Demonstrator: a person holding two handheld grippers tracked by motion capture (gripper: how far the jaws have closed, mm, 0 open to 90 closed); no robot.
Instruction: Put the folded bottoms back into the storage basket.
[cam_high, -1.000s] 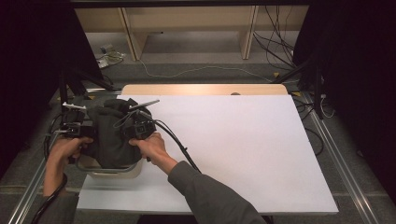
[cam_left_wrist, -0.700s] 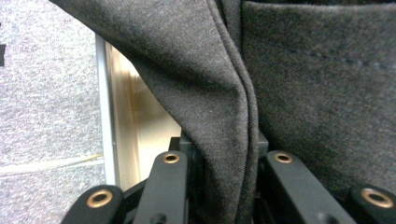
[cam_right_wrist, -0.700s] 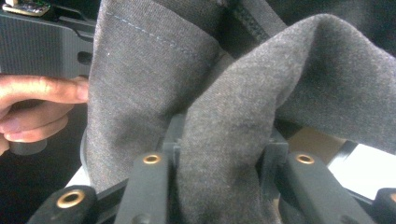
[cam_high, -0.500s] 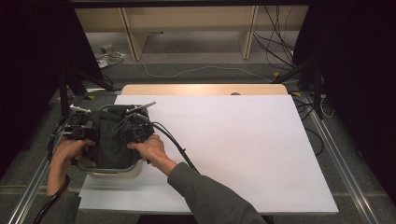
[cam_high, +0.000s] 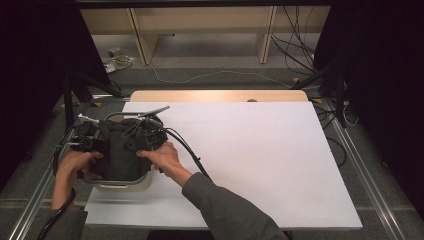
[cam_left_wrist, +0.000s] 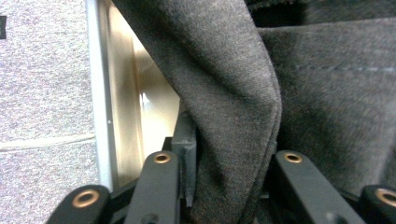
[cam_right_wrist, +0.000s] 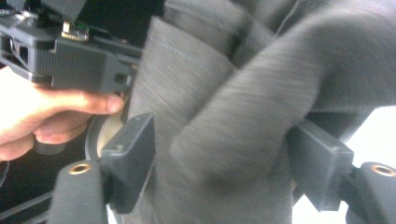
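High view looks down from above; both gripper views closely share the dark cloth.

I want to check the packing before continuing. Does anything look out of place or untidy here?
The dark grey fabric garment is bunched and heaped above the rim of the white plastic basket, not folded flat. The left gripper pinches one fold; another fold sits between the right gripper jaws.

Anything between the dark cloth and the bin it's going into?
Nothing visible. The dark grey cloth already sits bunched in the pale bin at the table's near-left corner. The left gripper pinches a fold beside the bin wall; the right gripper, jaws just opening, has cloth between them.
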